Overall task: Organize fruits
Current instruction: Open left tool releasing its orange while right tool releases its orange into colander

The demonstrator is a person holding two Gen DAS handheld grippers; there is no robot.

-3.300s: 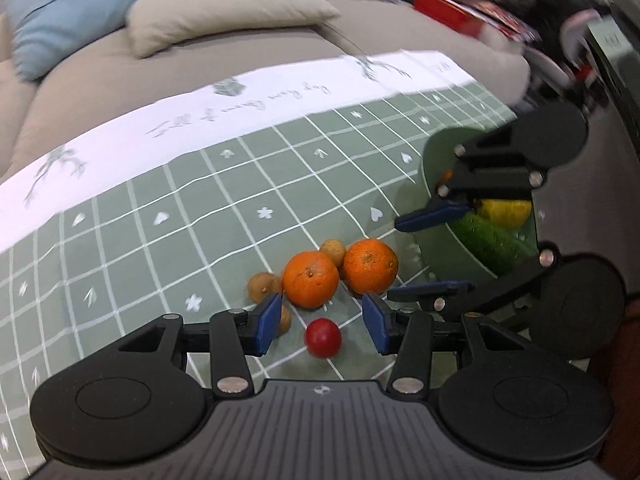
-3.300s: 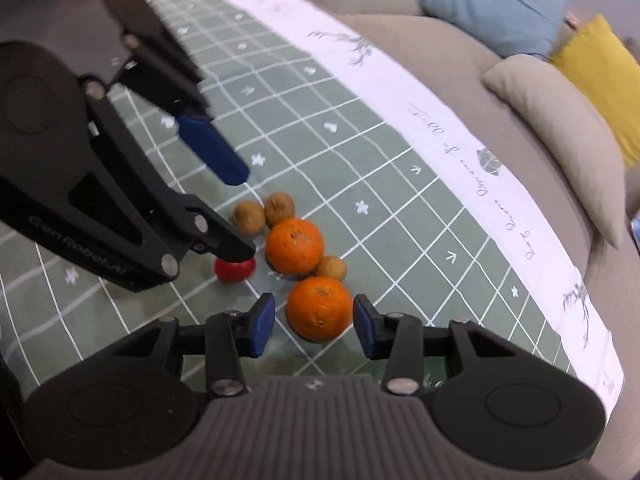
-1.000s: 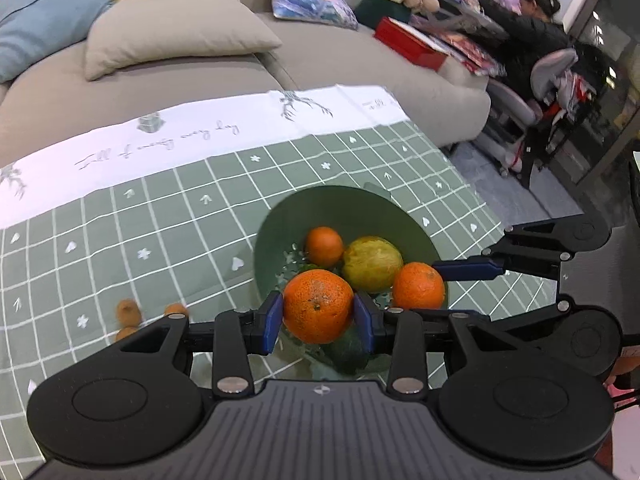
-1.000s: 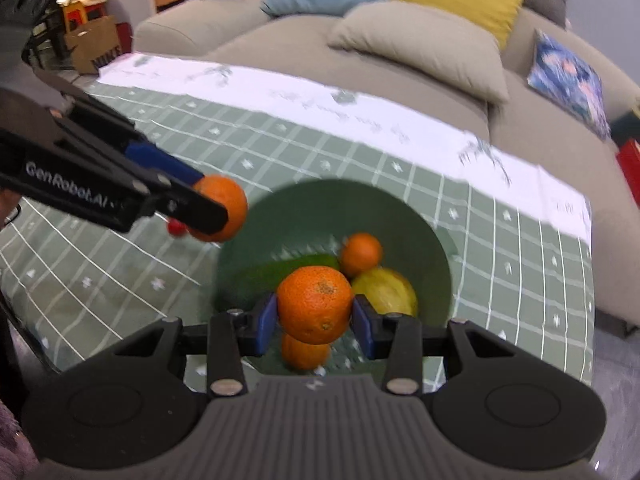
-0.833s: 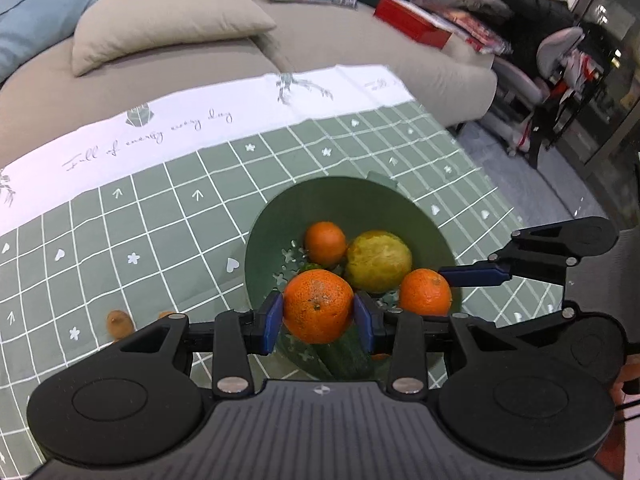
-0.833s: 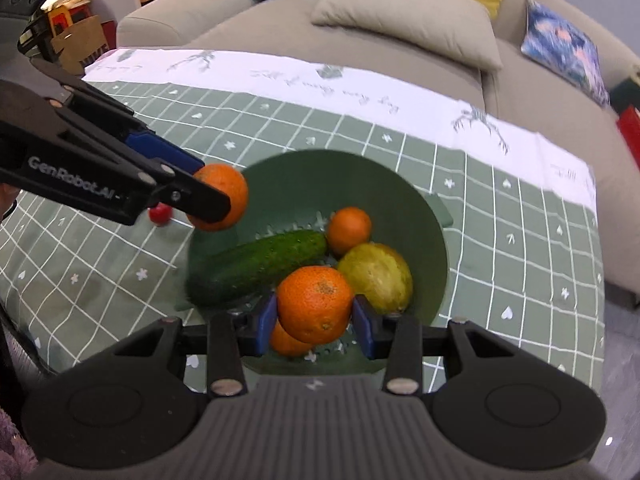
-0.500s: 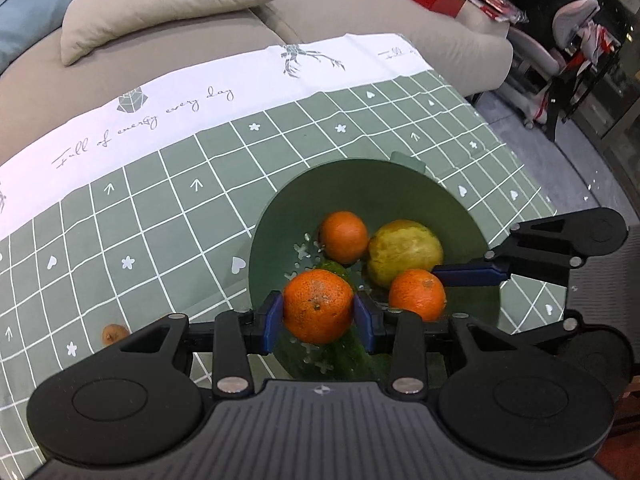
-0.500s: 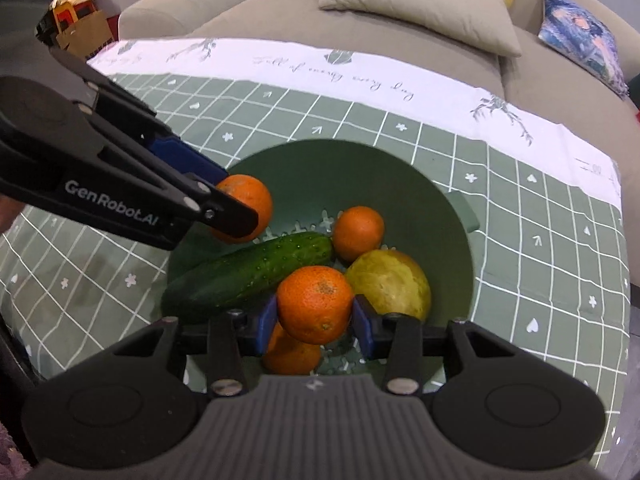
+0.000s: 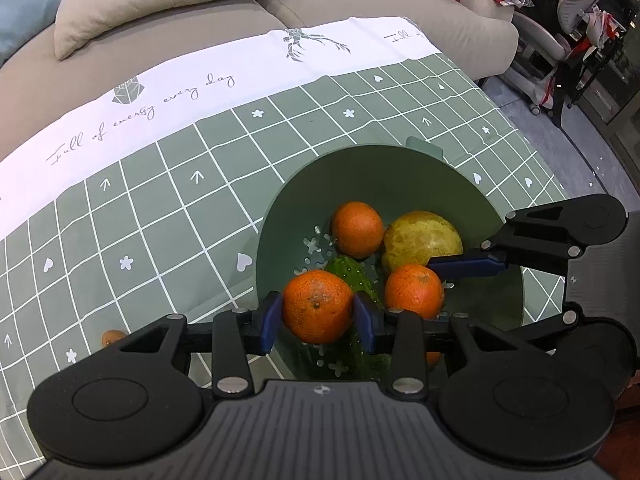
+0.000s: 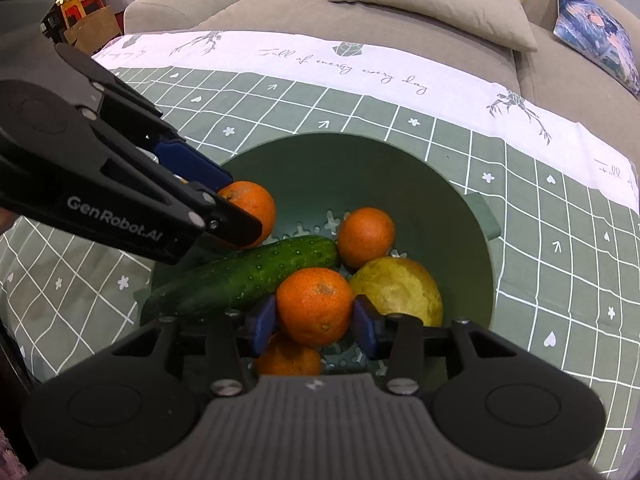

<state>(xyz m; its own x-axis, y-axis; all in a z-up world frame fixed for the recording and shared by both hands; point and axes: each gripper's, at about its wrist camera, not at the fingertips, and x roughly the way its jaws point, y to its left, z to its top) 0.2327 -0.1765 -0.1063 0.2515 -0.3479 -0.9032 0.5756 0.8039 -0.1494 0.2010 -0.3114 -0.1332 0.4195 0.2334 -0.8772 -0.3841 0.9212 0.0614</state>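
Both oranges lower now — each between its gripper's pads, over the bowl.

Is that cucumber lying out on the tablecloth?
No, the cucumber lies inside the green bowl, among the oranges.

The white border of the tablecloth carries a line of thin grey handwriting, "Full of energy every day", legible in both wrist views (in the left wrist view a second run of it starts with "Full" at the border's far right end, the rest cut off). In the right wrist view the black arm of the left gripper bears the pale printed brand "GenRobot.AI". No numbers or other labels can be read.
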